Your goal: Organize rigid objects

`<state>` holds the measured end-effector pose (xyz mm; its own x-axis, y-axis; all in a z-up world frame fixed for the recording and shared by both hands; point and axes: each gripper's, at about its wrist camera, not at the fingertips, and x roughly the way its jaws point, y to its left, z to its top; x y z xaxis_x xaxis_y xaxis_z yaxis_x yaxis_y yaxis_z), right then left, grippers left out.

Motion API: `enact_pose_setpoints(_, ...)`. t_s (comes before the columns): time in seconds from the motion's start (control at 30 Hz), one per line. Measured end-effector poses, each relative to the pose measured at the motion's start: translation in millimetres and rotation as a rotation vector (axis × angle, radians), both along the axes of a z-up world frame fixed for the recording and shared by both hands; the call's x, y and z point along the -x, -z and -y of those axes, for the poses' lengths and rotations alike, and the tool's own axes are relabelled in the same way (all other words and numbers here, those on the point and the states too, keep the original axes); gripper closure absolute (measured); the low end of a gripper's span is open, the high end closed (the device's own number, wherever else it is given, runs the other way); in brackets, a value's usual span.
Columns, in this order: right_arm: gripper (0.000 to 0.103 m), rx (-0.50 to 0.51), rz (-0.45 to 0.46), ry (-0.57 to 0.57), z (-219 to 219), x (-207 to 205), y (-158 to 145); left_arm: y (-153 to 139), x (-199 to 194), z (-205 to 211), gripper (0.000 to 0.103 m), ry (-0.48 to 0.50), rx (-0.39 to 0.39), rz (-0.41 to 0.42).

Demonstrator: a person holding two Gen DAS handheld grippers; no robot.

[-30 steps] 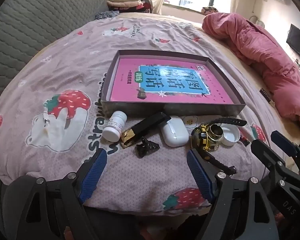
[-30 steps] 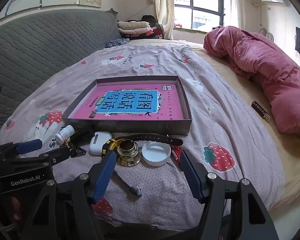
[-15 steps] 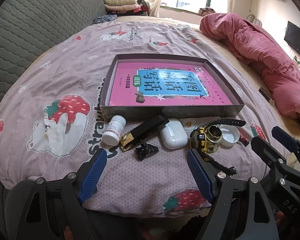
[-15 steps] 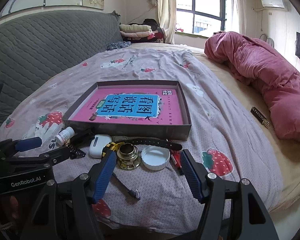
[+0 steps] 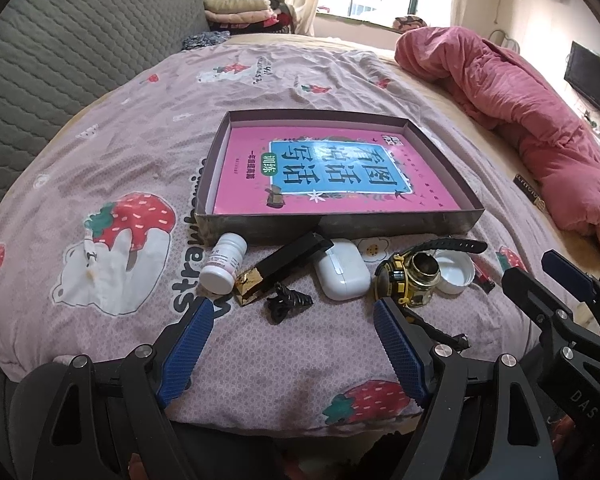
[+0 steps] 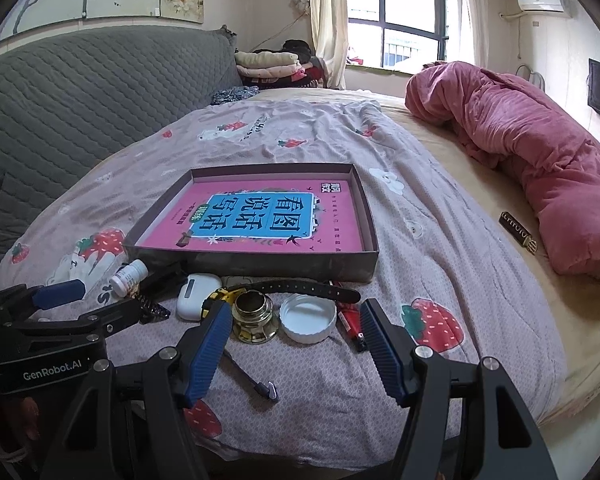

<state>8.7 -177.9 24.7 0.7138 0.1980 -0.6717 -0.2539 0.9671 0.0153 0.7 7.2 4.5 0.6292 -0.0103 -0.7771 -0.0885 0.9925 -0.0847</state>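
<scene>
The left tongs (image 5: 290,320) stand wide apart and empty above the strawberry-print bedspread (image 5: 112,184). Ahead lies a shallow box (image 5: 466,222) holding a pink book (image 5: 332,176). Along its near wall sit a white pill bottle (image 5: 223,264), a black-and-gold bar (image 5: 284,266), a black hair claw (image 5: 286,303), a white earbud case (image 5: 342,268), a gold jar (image 5: 420,276) and a white cap (image 5: 454,270). The right tongs (image 5: 556,280) show at the right edge, parted.

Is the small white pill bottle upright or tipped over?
Tipped over: the pill bottle lies on its side on the bedspread, just outside the box.
</scene>
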Motion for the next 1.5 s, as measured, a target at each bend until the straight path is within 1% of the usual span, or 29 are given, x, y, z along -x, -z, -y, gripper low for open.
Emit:
enact_pose_setpoints(1.07, 0.037, -0.015, -0.01, 0.006, 2, -1, 1, 3, 0, -1, 0.02, 0.0, 0.003, -0.016)
enact_pose_setpoints(1.3, 0.037, -0.027, -0.012, 0.025, 8, -3, 1, 5, -1, -10, 0.02, -0.015, 0.007, -0.025)
enact_pose_setpoints(1.5, 0.037, -0.033, -0.017, 0.026, 10, -3, 2, 5, -1, -30, 0.02, -0.056, 0.013, -0.031)
